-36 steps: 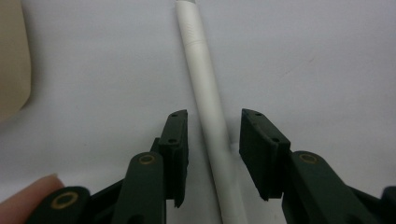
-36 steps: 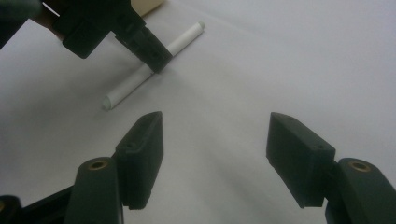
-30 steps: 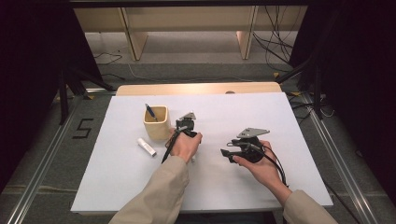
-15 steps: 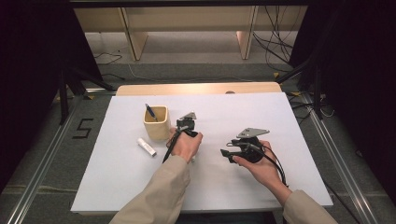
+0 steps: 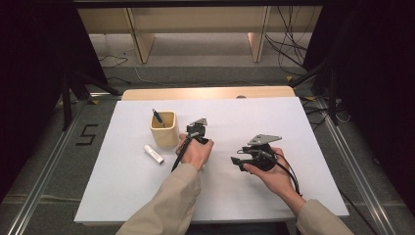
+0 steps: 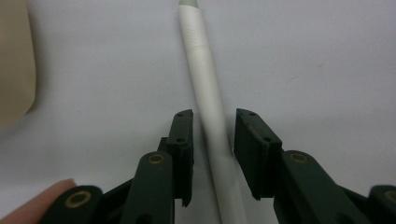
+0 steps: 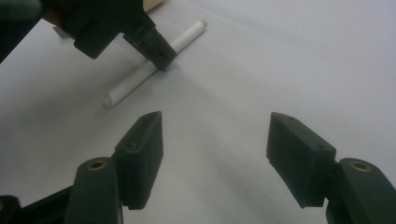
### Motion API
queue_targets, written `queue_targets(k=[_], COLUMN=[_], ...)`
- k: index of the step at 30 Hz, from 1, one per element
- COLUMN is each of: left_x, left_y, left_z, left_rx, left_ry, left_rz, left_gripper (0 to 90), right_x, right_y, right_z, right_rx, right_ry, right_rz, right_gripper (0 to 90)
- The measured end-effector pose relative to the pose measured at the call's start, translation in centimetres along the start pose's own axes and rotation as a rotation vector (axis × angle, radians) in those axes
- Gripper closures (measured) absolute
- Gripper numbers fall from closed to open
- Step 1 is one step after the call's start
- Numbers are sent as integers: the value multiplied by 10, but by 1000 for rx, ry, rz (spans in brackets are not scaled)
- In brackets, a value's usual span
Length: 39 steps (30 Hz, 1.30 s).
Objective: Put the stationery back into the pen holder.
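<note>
High view: the white table sheet [image 5: 303, 186] lies bare across its right half and along its lower edge, giving wide passage there. Obstacles cluster at centre left: the tan cup [image 5: 164, 129] holding a dark pen [image 5: 157, 117], with a white marker [image 5: 153, 153] just below it. The left gripper [image 5: 195, 133] stands immediately right of the cup, leaving a narrow gap between them. The right gripper [image 5: 241, 160] occupies the centre, well apart from the cup. Left gripper view: a white pen [image 6: 208, 107] lies lengthwise between the jaws; the cup wall [image 6: 16, 60] bounds the upper left.
</note>
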<state>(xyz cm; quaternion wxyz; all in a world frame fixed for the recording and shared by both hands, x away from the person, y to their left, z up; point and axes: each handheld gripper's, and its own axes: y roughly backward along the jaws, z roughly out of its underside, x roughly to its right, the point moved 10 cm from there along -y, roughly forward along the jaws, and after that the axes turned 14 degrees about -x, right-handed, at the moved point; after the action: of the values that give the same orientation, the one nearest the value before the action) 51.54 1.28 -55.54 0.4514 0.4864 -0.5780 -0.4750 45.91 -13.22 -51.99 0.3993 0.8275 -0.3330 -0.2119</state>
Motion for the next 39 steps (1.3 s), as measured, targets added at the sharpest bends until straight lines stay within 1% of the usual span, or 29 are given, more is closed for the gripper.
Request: queue_targets(k=[10, 13, 18, 28, 33, 36, 39], left_x=[3, 2, 2, 2, 2, 2, 2], left_y=[0, 0, 0, -1, -1, -1, -1], left_z=[-1, -1, -1, -2, -1, -1, -1], left_rx=[10, 6, 4, 8, 11, 15, 24], left_ry=[-4, -9, -10, -2, -10, -15, -20], left_rz=[-9, -18, -20, -21, -34, -34, -37], left_gripper=[696, 705, 719, 735, 749, 778, 781], right_x=[0, 0, 0, 0, 0, 0, 0], right_y=[0, 0, 0, 0, 0, 0, 0], right_z=[0, 0, 0, 0, 0, 0, 0], right_rx=[0, -1, -1, 0, 1, 0, 1], right_ry=[1, 0, 1, 1, 2, 3, 4], right_rz=[-1, -1, -1, 1, 1, 2, 2], right_gripper=[368, 367, 366, 365, 365, 365, 364])
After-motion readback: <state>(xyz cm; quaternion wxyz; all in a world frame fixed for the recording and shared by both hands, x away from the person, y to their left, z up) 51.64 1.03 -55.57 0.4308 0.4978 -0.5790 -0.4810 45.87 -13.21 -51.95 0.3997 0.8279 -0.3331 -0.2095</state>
